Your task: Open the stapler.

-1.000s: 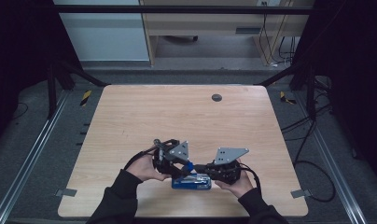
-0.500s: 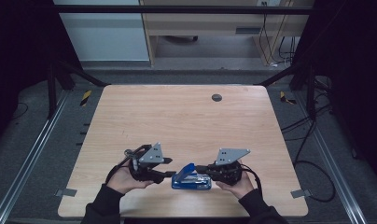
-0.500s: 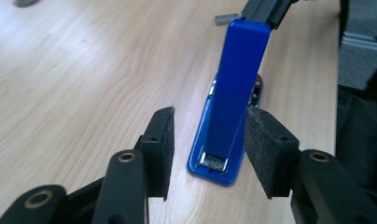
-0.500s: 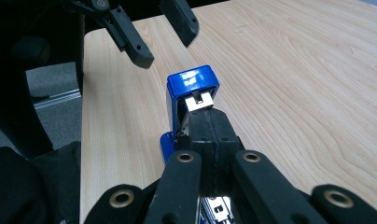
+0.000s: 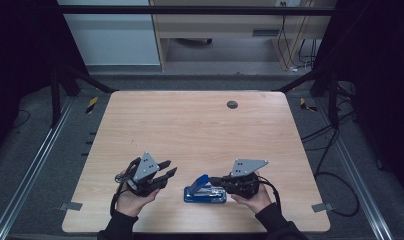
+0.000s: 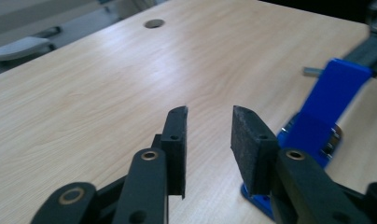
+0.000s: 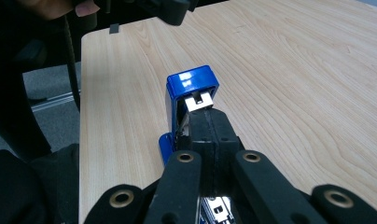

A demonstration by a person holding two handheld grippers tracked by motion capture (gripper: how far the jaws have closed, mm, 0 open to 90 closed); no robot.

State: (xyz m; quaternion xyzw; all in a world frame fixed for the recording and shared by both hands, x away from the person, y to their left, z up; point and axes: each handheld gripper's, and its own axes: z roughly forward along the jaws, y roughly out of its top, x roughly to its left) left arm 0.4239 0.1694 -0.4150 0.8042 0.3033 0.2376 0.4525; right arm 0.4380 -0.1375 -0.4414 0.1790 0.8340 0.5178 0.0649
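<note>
- A blue stapler point(image 5: 205, 190) lies near the near edge of the wooden table point(image 5: 200, 130), a little right of the middle, with its blue top cover swung up and open toward the left.
- The right gripper point(image 5: 221, 181), in the person's right hand point(image 5: 250, 197), reaches in from the right. Its jaws are pressed together on the stapler's metal inner part, seen up close in the right gripper view point(image 7: 210, 122) just behind the raised blue cover point(image 7: 192, 85).
- The left gripper point(image 5: 166, 169), in the left hand point(image 5: 132, 200), sits left of the stapler and apart from it, pointing right and slightly far.
- Its jaws have just been closing. They stand at a narrow gap with only bare tabletop between the pads point(image 6: 176, 135), as the left gripper view shows.
- In that view the stapler point(image 6: 317, 121) is just right of the right-hand pad, its cover tilted up.
- A small round grommet hole point(image 5: 232, 104) sits toward the table's far edge, well apart from both grippers.
</note>
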